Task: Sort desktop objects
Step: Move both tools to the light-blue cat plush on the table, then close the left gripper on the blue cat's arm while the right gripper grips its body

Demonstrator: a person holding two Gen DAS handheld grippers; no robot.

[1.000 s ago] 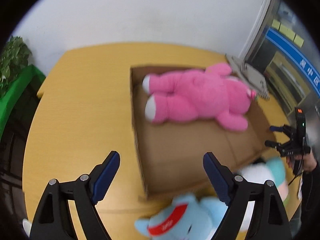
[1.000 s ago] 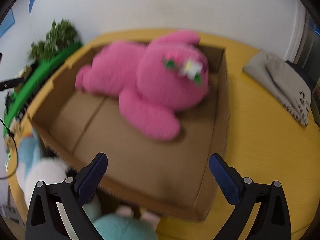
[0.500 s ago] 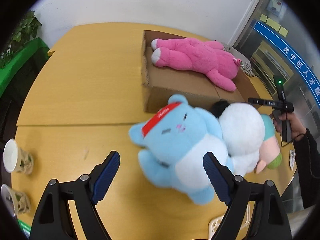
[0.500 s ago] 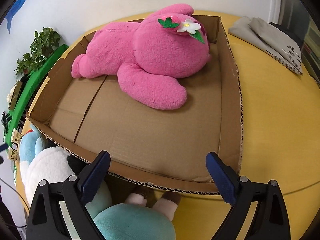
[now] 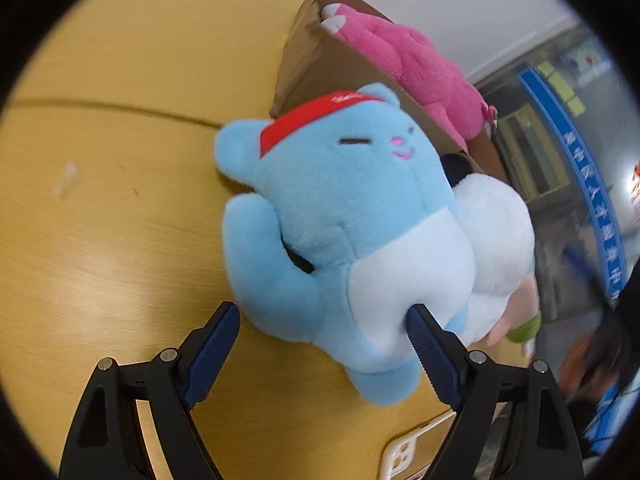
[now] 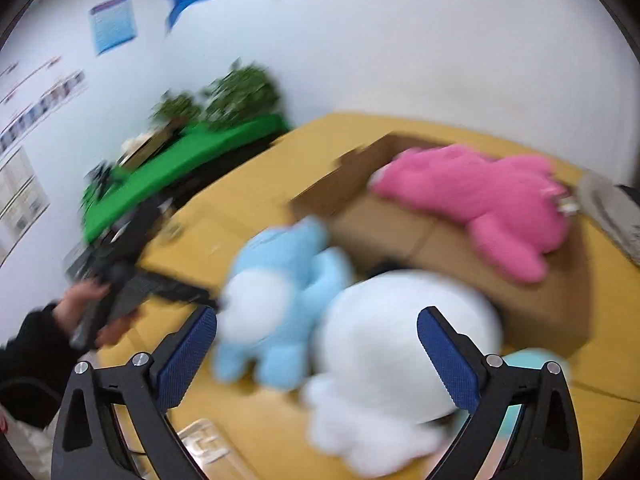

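A light-blue plush bear with a red cap lies on the yellow table against the cardboard box. My left gripper is open, its jaws around the bear's lower body, the right finger touching it. A white plush lies beside the bear. A pink plush lies in the box. In the right wrist view, my right gripper is open above the white plush and the blue bear; the box and the pink plush are behind.
A white phone case lies at the table's front edge. A teal plush peeks out beside the white one. A grey folded cloth lies right of the box. A green-covered stand with plants stands left of the table.
My left gripper has moved down and forward onto the blue bear, which now fills the space between its jaws. My right gripper has pulled back from the box and swung left over the plush pile.
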